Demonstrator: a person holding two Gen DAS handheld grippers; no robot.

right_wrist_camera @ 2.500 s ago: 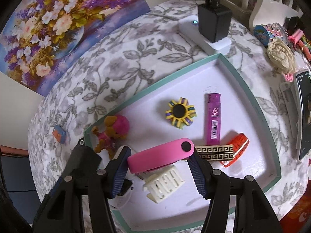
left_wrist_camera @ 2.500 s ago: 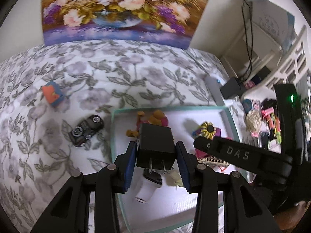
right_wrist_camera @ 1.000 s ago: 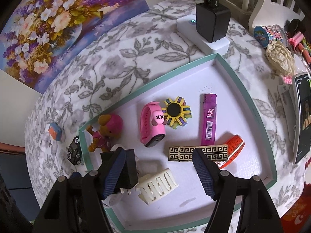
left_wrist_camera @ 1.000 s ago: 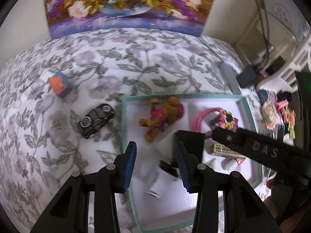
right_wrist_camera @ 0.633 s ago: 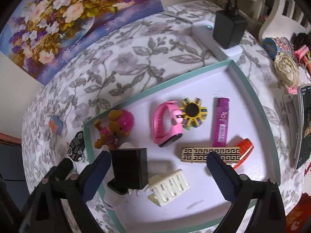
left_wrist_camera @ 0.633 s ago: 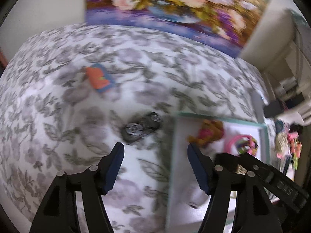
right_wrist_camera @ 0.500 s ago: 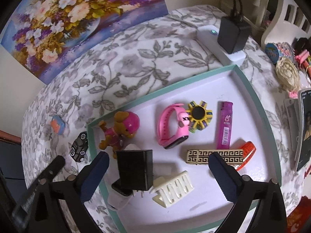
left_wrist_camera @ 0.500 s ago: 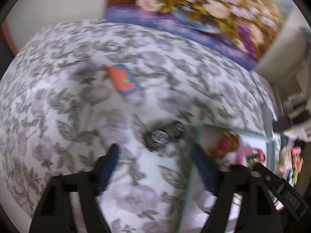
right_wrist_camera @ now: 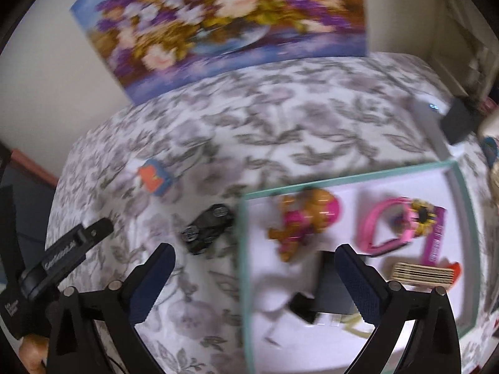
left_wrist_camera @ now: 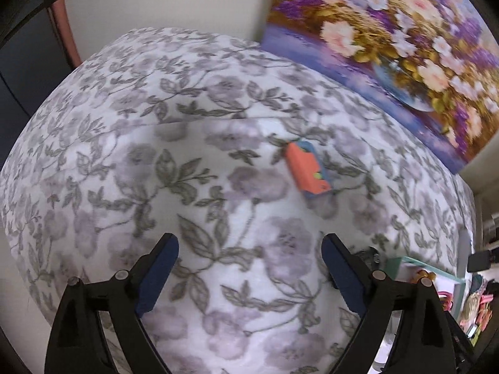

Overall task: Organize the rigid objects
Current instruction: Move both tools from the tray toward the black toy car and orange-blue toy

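An orange and blue block (left_wrist_camera: 307,171) lies on the floral cloth ahead of my left gripper (left_wrist_camera: 249,247), which is open and empty. It also shows in the right wrist view (right_wrist_camera: 155,178). A black toy car (right_wrist_camera: 208,229) lies on the cloth just left of the teal-rimmed white tray (right_wrist_camera: 241,249). My right gripper (right_wrist_camera: 254,261) is open and empty, above the tray's left rim. In the tray lie a pink dog toy (right_wrist_camera: 307,218), a pink watch (right_wrist_camera: 385,227), a black charger (right_wrist_camera: 332,283) and other small items.
A flower painting (left_wrist_camera: 389,43) leans on the wall behind the table. A white power strip with a black plug (right_wrist_camera: 458,121) sits at the far right. The left gripper's body (right_wrist_camera: 62,254) shows at the left of the right wrist view. Clutter sits beyond the tray's right side.
Both grippers let go of their objects in the tray and opened. The left gripper swung left toward the orange block. The right gripper swung left to the tray's left rim near the toy car.
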